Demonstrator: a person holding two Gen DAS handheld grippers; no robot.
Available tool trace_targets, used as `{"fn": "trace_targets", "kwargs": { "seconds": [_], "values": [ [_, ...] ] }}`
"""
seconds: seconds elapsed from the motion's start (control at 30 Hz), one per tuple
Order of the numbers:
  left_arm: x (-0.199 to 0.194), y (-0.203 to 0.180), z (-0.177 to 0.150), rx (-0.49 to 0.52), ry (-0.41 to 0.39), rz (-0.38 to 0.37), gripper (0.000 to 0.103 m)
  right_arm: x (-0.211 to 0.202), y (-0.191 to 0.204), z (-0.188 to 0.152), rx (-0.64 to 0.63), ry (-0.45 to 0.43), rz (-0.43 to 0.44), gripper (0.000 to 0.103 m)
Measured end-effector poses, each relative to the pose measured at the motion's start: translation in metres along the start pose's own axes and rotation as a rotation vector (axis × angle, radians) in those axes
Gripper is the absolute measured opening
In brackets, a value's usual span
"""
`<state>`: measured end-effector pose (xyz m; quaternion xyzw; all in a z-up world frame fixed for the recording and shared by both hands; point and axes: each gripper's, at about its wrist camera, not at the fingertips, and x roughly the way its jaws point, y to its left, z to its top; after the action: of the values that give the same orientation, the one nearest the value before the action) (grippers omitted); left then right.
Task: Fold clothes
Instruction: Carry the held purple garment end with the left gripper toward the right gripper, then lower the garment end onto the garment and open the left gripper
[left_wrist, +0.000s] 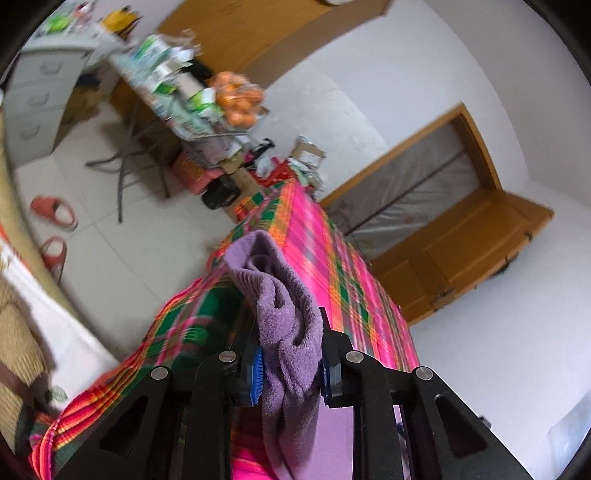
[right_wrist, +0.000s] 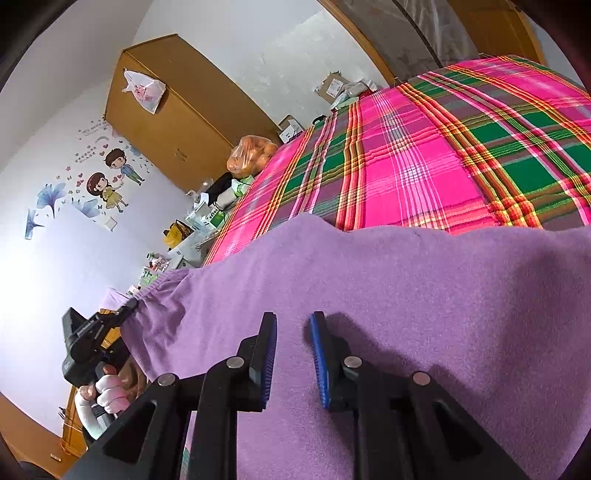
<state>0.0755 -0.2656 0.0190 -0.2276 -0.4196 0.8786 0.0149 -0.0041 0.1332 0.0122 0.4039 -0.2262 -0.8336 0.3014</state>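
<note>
Two claws, both on one purple garment (left_wrist: 291, 332). Left wrist view: left claw (left_wrist: 291, 373) is clamped on a bunched fold of the fleecy purple cloth, blue pads pressing it from both sides; the pinched bunch sticks up past the fingertips and more cloth hangs down below between the arms. Behind it lies the pink-green plaid sheet (left_wrist: 332, 251) on the bed, view rolled and a bit blurred. Beyond: tiled floor with red slippers (left_wrist: 53, 210), a cluttered folding worktop (left_wrist: 166, 85) with a bag of oranges (left_wrist: 238, 98), wooden door (left_wrist: 461, 254). Right wrist view: right claw (right_wrist: 293, 362) has its blue pads standing a narrow gap apart over the flat spread of the garment (right_wrist: 406, 295); cloth shows in the gap, but whether the tips pinch it I cannot tell. Garment lies across the near part of the plaid sheet (right_wrist: 406, 166). At lower left the left claw (right_wrist: 129, 306) grips the garment's gathered edge, a hand (right_wrist: 109, 395) on its handle. Wardrobe (right_wrist: 177, 118) and wall stickers (right_wrist: 107, 181) behind.
</note>
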Motion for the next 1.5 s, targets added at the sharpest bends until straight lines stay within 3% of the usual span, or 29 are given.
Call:
{"fn": "trace_targets", "kwargs": {
  "seconds": [0.37, 0.8, 1.13, 1.3, 1.5],
  "values": [
    [0.002, -0.088, -0.029, 0.288, 0.052, -0.054, 0.023, -0.021, 0.014, -0.014, -0.080, -0.040, -0.079, 0.020],
    [0.045, -0.162, -0.097, 0.474, 0.224, -0.147, 0.023, -0.034, 0.010, -0.018, -0.074, -0.088, -0.019, 0.020],
    [0.068, -0.186, -0.161, 0.619, 0.373, -0.184, 0.023, -0.037, -0.007, -0.013, 0.025, -0.104, 0.004, 0.022],
    [0.087, -0.175, -0.182, 0.632, 0.465, -0.142, 0.023, -0.037, -0.019, -0.008, 0.087, -0.107, 0.041, 0.030],
    [0.079, -0.175, -0.183, 0.625, 0.460, -0.177, 0.032, -0.034, -0.033, -0.006, 0.166, -0.094, 0.091, 0.031]
  ]
}}
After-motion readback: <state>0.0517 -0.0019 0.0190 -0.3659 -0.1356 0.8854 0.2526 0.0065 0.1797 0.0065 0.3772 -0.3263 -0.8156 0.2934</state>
